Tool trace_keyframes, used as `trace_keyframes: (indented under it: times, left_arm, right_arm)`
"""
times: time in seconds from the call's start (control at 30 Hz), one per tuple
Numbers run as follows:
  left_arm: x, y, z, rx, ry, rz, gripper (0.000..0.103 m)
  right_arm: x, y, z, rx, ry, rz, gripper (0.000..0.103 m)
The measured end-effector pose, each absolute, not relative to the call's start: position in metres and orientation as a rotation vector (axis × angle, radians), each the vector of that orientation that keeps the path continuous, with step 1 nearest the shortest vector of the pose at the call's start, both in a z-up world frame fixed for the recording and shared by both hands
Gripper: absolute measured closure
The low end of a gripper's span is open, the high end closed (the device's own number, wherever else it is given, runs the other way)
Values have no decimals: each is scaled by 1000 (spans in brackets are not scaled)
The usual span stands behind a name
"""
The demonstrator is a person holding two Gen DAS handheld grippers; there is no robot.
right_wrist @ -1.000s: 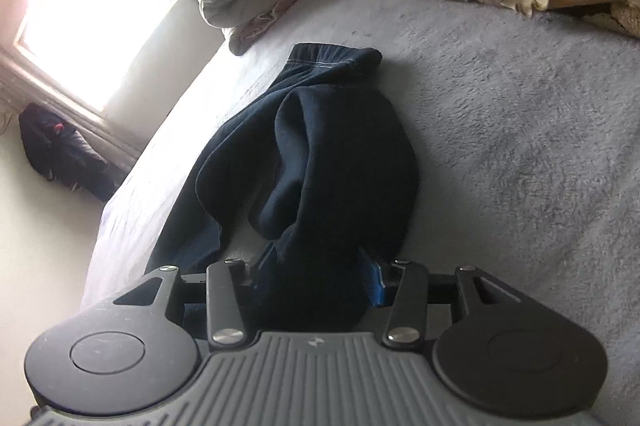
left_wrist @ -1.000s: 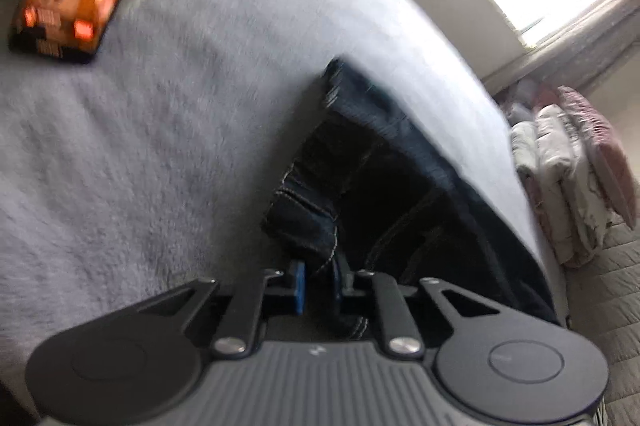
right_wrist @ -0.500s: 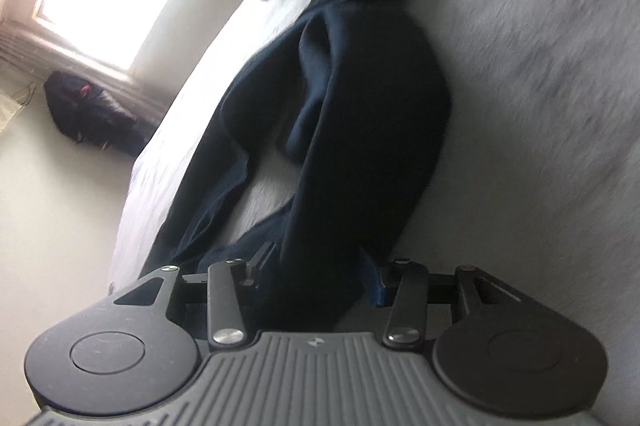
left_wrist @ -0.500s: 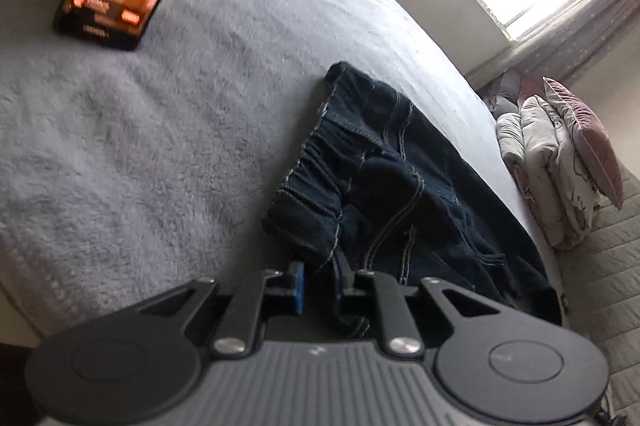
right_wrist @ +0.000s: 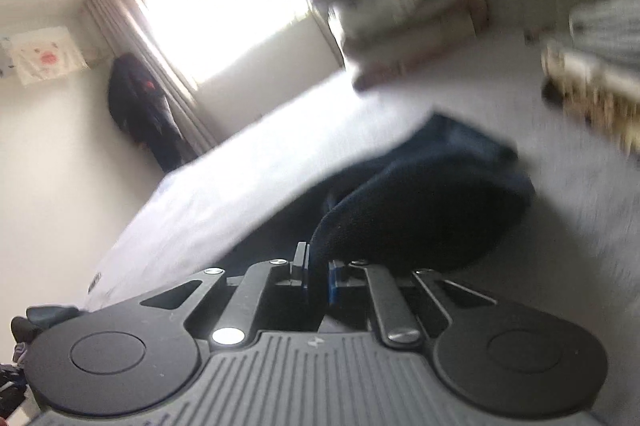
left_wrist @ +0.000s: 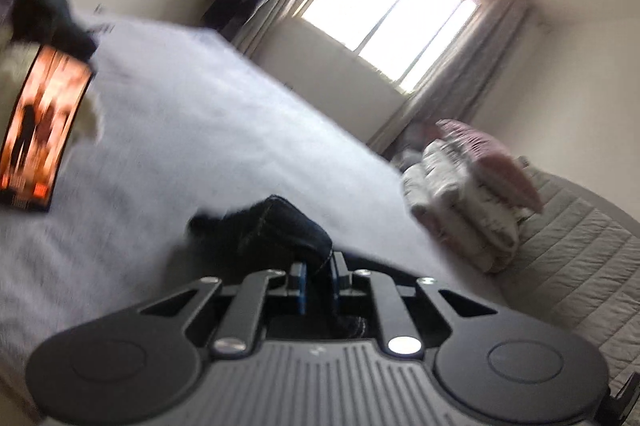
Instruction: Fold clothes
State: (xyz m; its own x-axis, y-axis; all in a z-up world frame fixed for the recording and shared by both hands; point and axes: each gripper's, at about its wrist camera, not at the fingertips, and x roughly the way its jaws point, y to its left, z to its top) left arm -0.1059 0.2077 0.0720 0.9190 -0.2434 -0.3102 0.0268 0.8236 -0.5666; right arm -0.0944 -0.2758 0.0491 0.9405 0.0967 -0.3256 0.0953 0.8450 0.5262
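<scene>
I can read no text anywhere. Far off to the left of my left jaws, an orange-and-black printed cover [left_wrist: 38, 129] lies on the bed [left_wrist: 192, 129]; it carries pale marks along its near end, but motion blur smears them beyond reading. On the gripper housing just behind each pair of jaws sits a tiny pale emblem [right_wrist: 316, 342], too small for me to make out. High on the wall to the left of my right jaws hangs a pale sheet [right_wrist: 42, 55] with a red blot, without legible lettering.
</scene>
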Motion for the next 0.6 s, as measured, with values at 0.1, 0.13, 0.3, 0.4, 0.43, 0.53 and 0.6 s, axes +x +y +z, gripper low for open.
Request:
trace_keyframes:
  times: [0.1, 0.13, 0.3, 0.4, 0.43, 0.53, 0.6]
  left_arm:
    - [-117, 203, 102, -572, 323, -167, 92]
    - [-121, 202, 110, -567, 299, -171, 92]
    - [-148, 201, 152, -566, 192, -215, 92]
    - [-167, 199, 173, -568, 144, -246, 92]
    - [-173, 199, 180, -571, 129, -255, 92]
    - [-191, 199, 198, -583, 90, -282, 92]
    - [-203, 201, 207, -600, 75, -312, 92]
  right_arm:
    - [-110, -281, 79, 554, 263, -14, 93]
    - [-116, -283, 90, 547, 235, -14, 94]
    - [-144, -290, 143, 488, 116, -7, 94]
    - [-161, -287, 173, 443, 62, -4, 94]
    - [-166, -286, 183, 431, 44, 1, 94]
    - [-178, -283, 205, 408, 2, 20, 94]
    - [-187, -283, 218, 406, -19, 37, 94]
